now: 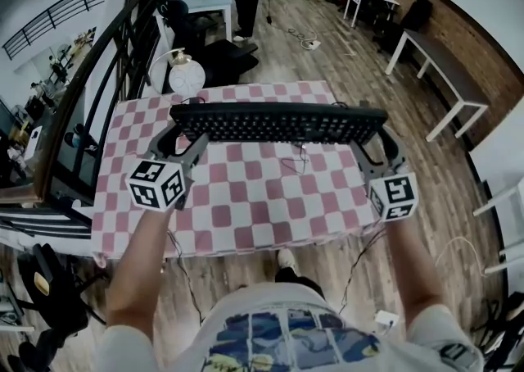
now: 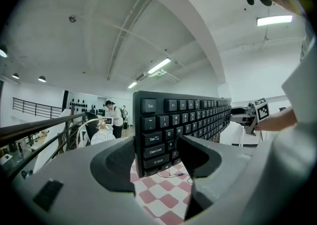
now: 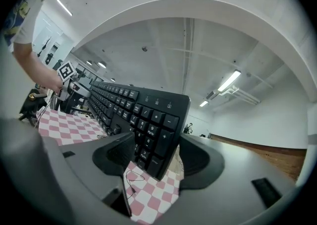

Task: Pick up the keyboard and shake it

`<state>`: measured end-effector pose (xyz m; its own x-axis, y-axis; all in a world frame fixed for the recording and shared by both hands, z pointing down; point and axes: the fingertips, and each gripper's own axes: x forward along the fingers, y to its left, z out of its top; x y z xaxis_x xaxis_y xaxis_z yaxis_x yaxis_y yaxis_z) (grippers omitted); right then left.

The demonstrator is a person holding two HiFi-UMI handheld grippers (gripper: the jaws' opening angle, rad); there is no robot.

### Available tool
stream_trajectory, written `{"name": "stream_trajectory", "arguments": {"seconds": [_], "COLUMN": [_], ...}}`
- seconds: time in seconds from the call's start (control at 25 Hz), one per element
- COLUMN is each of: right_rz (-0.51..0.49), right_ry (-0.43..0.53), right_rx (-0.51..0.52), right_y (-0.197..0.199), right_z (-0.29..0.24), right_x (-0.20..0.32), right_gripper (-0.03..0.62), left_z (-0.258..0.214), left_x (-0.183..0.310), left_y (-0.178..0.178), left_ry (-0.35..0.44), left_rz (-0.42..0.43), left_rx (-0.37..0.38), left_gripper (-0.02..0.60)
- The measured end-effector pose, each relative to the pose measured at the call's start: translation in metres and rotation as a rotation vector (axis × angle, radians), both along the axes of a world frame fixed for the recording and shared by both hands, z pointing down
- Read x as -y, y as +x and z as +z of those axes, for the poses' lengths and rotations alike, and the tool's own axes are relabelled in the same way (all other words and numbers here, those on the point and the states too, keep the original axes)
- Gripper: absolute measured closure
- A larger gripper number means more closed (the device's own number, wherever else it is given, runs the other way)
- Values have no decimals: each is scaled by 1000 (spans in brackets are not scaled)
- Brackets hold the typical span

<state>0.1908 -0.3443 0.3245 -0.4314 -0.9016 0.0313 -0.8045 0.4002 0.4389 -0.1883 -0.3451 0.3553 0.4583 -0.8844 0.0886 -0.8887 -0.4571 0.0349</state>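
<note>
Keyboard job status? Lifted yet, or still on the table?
Done: left tool and right tool are clamped on the two ends of the keyboard, which is up off the checkered table. In hand: holding it aloft. Left: the shake; one still cannot show it.

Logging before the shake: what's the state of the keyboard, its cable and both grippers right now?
keyboard: lifted clear of the table.
left gripper: shut on its Esc end.
right gripper: shut on its numpad end.
cable: trailing slack onto the table.
</note>
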Motion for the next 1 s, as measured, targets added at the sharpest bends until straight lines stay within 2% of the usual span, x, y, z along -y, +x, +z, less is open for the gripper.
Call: {"name": "stream_trajectory", "arguments": {"seconds": [0.56,1.0], "right_rz": [35,84], "right_ry": [98,162], "right_rx": [-42,-99], "right_y": [-15,-23], "right_z": [-43,-48], "right_x": [-27,-44], "right_gripper": [315,339], "left_z": [-40,-57], "left_x": [-28,-37], "left_y": [-15,-27], "left_ry": [129,193], "left_rz": [-35,-54], "left_rx": [29,53], "left_gripper": [313,314]}}
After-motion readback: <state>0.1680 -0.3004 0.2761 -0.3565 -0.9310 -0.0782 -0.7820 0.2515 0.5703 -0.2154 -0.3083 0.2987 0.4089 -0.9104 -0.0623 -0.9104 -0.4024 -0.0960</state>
